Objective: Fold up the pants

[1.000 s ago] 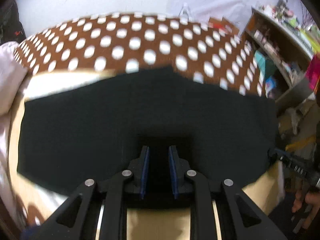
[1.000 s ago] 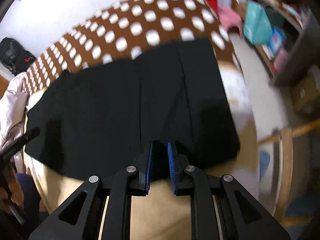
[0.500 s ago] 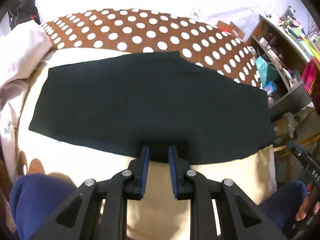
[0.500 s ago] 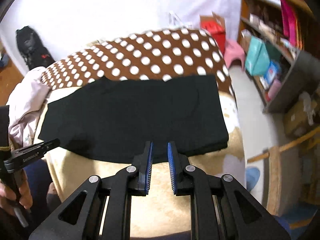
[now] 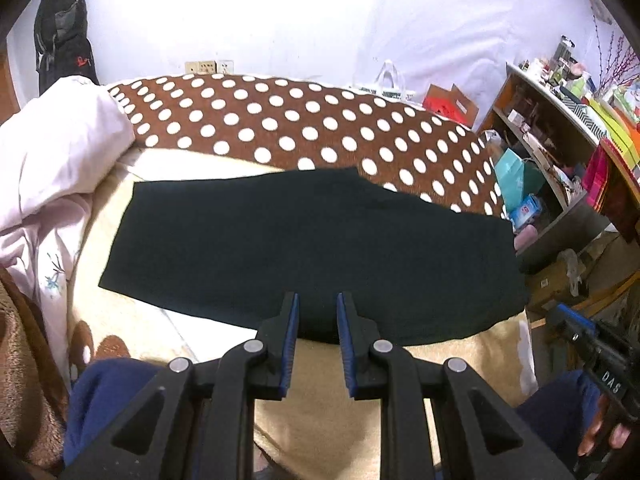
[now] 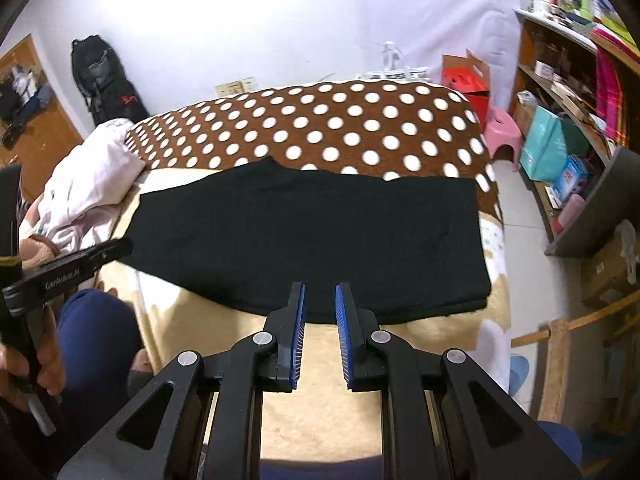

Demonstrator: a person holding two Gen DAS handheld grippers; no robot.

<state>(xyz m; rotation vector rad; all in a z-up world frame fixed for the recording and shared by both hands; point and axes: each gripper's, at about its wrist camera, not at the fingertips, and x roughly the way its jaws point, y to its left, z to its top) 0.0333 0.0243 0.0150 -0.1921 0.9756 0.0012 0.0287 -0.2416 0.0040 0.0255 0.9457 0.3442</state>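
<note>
Black pants [image 5: 312, 248] lie flat, folded lengthwise into a long band across the beige bed cover [image 5: 328, 420]. In the right wrist view the same pants [image 6: 312, 240] stretch from left to right, with their near edge just beyond my fingertips. My left gripper [image 5: 317, 300] hovers above the near edge of the pants, jaws narrowly apart and empty. My right gripper [image 6: 319, 290] hangs the same way, a small gap between its blue pads and no cloth in it. Each gripper also shows in the other's view: the right gripper [image 5: 592, 344] at the right, the left gripper [image 6: 72, 268] at the left.
A brown blanket with white dots [image 5: 300, 120] covers the far half of the bed. A pale pink duvet [image 5: 52, 152] is heaped at the left. Cluttered shelves [image 5: 560, 140] and a pink stool [image 6: 504, 128] stand at the right. The person's blue-clad knees [image 5: 104, 392] are at the near edge.
Both grippers have risen and drawn back from the pants. A second ago the near edge of the cloth sat between each pair of fingers; now both pairs are free of it.
</note>
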